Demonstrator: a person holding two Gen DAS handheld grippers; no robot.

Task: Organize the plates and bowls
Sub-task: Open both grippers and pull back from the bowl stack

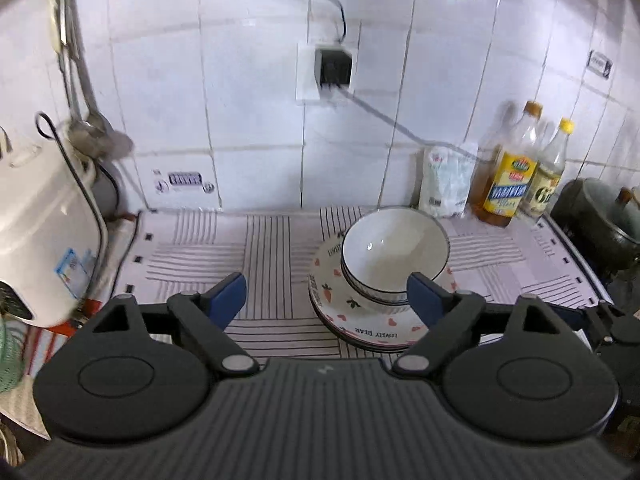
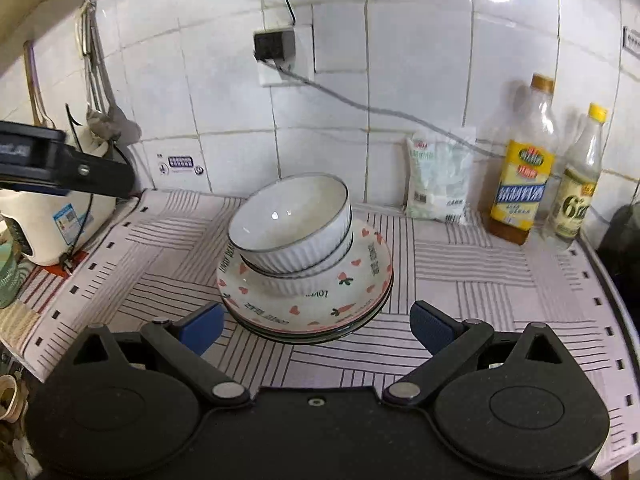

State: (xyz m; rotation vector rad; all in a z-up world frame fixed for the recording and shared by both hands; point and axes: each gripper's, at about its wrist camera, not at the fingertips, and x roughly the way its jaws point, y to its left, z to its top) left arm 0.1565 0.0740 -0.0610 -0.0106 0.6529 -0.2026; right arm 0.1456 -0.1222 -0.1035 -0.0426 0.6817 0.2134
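Note:
White ribbed bowls [image 1: 394, 250] [image 2: 290, 222] with dark rims are nested on a stack of white plates [image 1: 360, 326] [image 2: 360, 280] printed with hearts and carrots, on a striped mat. My left gripper [image 1: 328, 298] is open and empty, its right finger just in front of the bowls, the stack between centre and right finger. My right gripper [image 2: 316, 326] is open and empty, just in front of the plate stack. The left gripper's body [image 2: 64, 164] shows at the left of the right wrist view.
A white rice cooker [image 1: 44, 236] [image 2: 60, 216] stands at the left. Two bottles [image 1: 510, 176] [image 2: 524, 172] and a white bag [image 1: 446, 182] [image 2: 438, 174] line the tiled back wall. A dark pot [image 1: 600, 224] sits at the right. Ladles [image 1: 86, 120] hang on the wall.

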